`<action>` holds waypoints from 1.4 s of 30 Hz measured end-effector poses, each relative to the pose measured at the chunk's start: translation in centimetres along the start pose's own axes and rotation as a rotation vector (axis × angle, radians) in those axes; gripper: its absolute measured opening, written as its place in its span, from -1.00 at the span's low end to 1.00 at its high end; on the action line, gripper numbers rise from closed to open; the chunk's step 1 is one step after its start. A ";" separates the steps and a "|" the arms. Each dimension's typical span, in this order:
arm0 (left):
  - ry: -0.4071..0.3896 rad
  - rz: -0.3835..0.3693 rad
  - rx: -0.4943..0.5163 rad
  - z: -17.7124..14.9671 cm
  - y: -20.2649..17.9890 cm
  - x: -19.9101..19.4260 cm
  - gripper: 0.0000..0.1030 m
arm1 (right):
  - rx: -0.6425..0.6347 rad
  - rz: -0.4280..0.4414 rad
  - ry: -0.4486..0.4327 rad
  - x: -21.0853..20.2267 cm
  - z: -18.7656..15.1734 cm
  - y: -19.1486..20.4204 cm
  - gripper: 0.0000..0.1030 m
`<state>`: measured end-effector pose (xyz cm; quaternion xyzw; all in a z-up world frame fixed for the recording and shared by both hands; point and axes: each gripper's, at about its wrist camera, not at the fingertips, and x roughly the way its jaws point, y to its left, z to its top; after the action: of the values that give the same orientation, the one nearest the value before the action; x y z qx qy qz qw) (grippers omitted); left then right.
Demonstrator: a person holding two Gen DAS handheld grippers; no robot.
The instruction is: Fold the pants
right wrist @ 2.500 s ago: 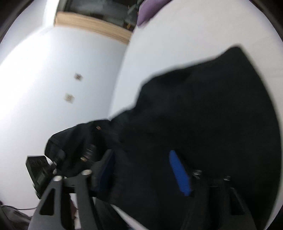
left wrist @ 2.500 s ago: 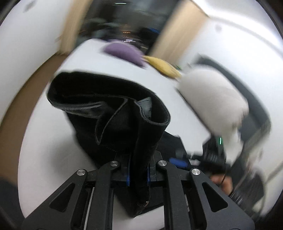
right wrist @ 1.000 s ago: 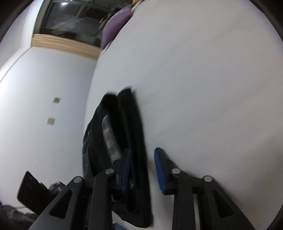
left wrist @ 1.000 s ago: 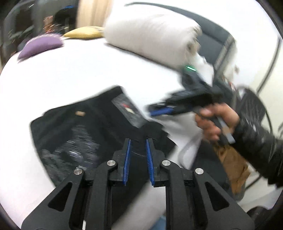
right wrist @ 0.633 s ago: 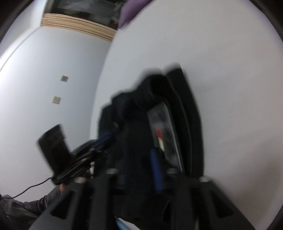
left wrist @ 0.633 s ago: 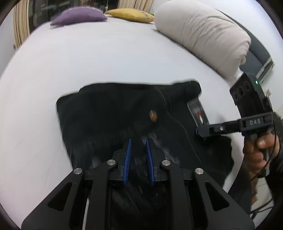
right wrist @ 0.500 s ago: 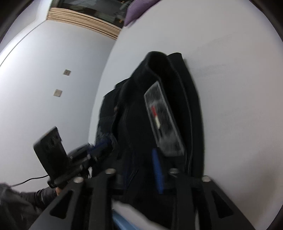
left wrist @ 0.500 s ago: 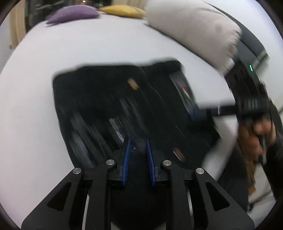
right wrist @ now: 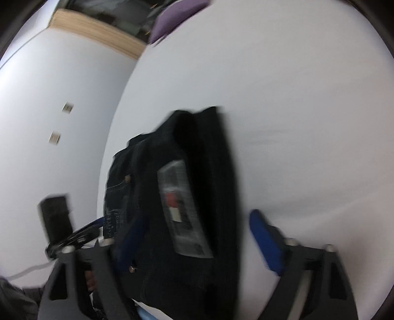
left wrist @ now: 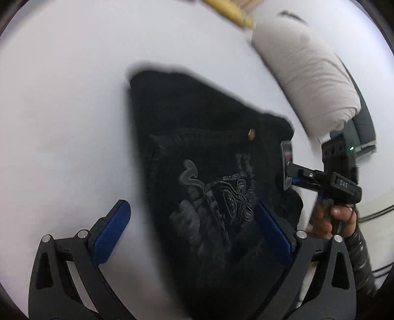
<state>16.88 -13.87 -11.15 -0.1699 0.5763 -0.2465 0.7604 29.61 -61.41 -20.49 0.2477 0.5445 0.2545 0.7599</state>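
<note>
Black pants [left wrist: 197, 152] lie folded on the white bed [left wrist: 61, 110], with a brass rivet and a grey pattern facing up. My left gripper [left wrist: 190, 209] hovers close over their near part. Its jaws are opening wide, the cloth lies below them, and the pads touch nothing. In the right wrist view the pants [right wrist: 204, 172] show a grey label with a red patch [right wrist: 182, 209]. My right gripper [right wrist: 197, 221] straddles that end with its jaws opening, not pressing the cloth. A hand holds the right gripper [left wrist: 295, 172] at the pants' right edge.
A cream bolster pillow [left wrist: 307, 81] lies along the bed's far right, with a yellow cushion [left wrist: 229, 9] behind it. A purple cushion [right wrist: 177, 14] sits at the bed's far end. A white wall [right wrist: 49, 98] with a wooden strip runs beside the bed.
The left jaws went from nearly shut to wide open as that gripper came down close over the pants. The right jaws spread apart over the label end.
</note>
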 end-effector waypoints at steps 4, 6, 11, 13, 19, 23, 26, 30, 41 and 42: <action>0.011 -0.003 0.001 1.6 -0.5 -0.1 -0.11 | -0.028 -0.101 0.020 0.8 0.4 1.5 -0.29; 0.033 -0.023 0.027 2.3 -0.3 -0.3 -0.44 | -0.040 -0.098 0.002 0.1 0.7 2.4 -0.52; -0.038 -0.007 0.114 5.7 -1.1 -4.9 -0.58 | -0.152 -0.089 -0.057 -1.2 3.0 7.8 -0.60; -0.096 0.016 0.140 8.2 -1.1 -7.6 -0.58 | -0.166 -0.044 -0.088 -1.4 4.8 9.3 -0.60; -0.171 0.079 0.183 16.6 2.1 -8.4 -0.58 | -0.127 0.024 -0.126 2.9 15.0 10.7 -0.60; -0.141 0.116 0.154 19.9 6.9 -5.9 -0.53 | -0.067 0.027 -0.087 8.5 19.5 9.4 -0.59; -0.111 0.138 0.108 19.7 10.2 -3.6 -0.28 | -0.010 0.003 -0.047 11.8 20.3 6.9 -0.27; -0.185 0.115 0.094 18.2 12.0 -3.1 0.06 | 0.009 0.146 -0.106 12.5 19.2 3.4 -0.25; -0.527 0.530 0.349 10.8 5.7 -13.5 0.85 | 0.028 -0.052 -0.342 5.7 14.6 4.3 0.28; -0.564 0.558 0.366 10.9 3.9 -14.3 0.94 | -0.005 -0.091 -0.368 4.9 14.4 5.4 0.28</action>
<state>24.95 -2.85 1.08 0.0694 0.3169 -0.0735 0.9430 44.04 -55.55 -16.35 0.2633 0.4065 0.1717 0.8579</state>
